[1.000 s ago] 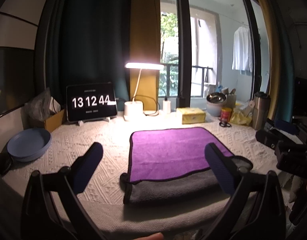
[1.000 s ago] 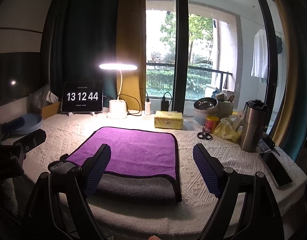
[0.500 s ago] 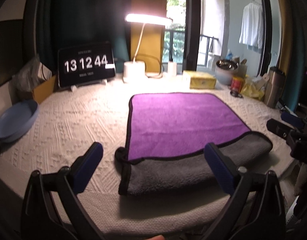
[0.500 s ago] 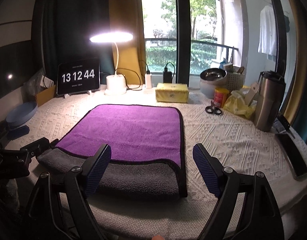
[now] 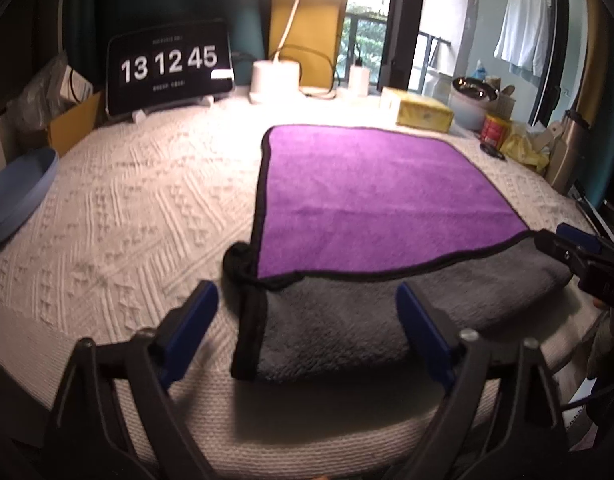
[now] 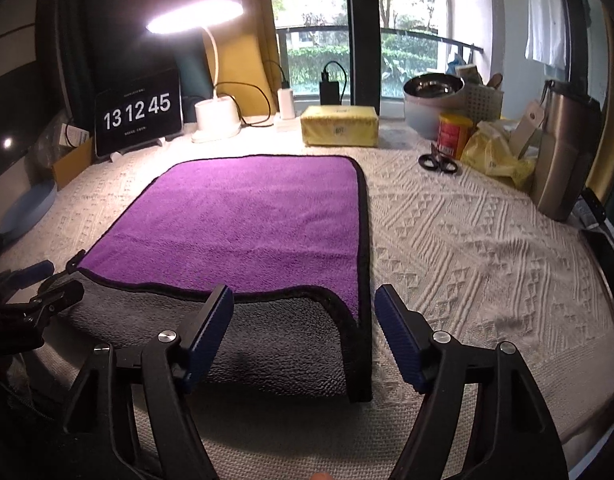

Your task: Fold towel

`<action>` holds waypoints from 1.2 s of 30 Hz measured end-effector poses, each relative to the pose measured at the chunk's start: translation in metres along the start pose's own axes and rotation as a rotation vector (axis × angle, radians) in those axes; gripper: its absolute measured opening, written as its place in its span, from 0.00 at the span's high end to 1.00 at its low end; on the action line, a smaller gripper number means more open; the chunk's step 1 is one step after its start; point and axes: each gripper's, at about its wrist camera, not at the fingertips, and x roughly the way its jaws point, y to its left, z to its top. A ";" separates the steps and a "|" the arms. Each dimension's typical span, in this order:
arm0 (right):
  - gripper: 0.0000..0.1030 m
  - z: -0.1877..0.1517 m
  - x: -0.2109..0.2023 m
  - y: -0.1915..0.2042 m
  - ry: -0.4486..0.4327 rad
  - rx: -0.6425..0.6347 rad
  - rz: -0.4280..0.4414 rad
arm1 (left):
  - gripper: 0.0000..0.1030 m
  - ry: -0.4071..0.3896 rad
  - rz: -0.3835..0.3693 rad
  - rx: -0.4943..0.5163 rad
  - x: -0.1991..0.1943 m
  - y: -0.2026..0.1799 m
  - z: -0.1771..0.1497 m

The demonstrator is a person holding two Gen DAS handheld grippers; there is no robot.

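Currently the towel (image 5: 371, 200) is lying flat on the desk (image 5: 127, 208), purple face up, with its near edge showing the grey side (image 6: 267, 340) toward the front desk edge. Black trim is running round the border, and the near-left corner is bunching into a small dark loop (image 5: 237, 258).

Left hand-held gripper (image 5: 307, 332) is sitting low at the front of the desk with its jaws spread wide, gripping nothing. Its blue pads (image 5: 191, 328) are straddling the towel's near-left corner, one over bare desk cover, the other over the grey strip; contact can't be confirmed.

Right hand-held gripper (image 6: 303, 332) is also standing open and holding nothing, its pads (image 6: 211, 328) bracketing the towel's near-right corner. In the left wrist view its tip is showing just beside the towel's right edge.

Behind the towel, a tablet clock (image 6: 139, 114) is reading 13 12 45, and a lit lamp (image 6: 215, 80) is standing beside it. Yellow box (image 6: 339, 126), scissors (image 6: 437, 162), red can (image 6: 453, 134) and steel tumbler (image 6: 563, 160) are sitting at back right, well apart from the towel. Blue plate (image 5: 19, 196) is sitting at the far left.
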 end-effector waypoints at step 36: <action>0.94 -0.010 -0.007 0.014 -0.063 -0.115 -0.039 | 0.84 -0.040 -0.003 0.160 -0.002 -0.023 -0.012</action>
